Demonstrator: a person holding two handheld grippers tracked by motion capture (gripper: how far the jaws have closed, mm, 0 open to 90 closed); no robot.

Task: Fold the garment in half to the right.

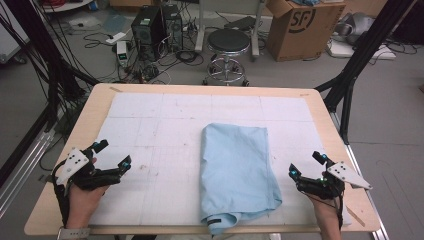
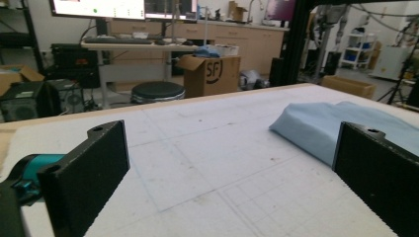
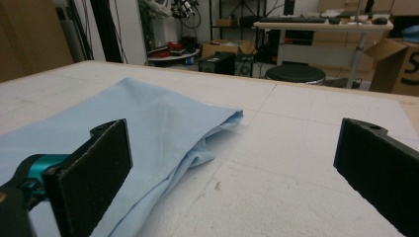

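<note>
A light blue cloth (image 1: 237, 170), folded lengthwise, lies on the white gridded mat (image 1: 160, 115) in the middle of the table, its near end at the front edge. My left gripper (image 1: 114, 154) rests low at the front left, well clear of the cloth, jaws wide open with nothing between them. My right gripper (image 1: 306, 165) sits at the front right, just beside the cloth's right edge, also open and empty. The left gripper view has the cloth (image 2: 321, 126) off to the right; in the right gripper view the cloth (image 3: 123, 123) lies to the left of the open jaws.
The wooden table (image 1: 320, 100) has a bare rim around the mat. Beyond its far edge stand a round stool (image 1: 228, 42), a cardboard box (image 1: 302, 25), computer cases (image 1: 150, 27) and cables on the floor. Black frame legs (image 1: 360, 55) flank the table.
</note>
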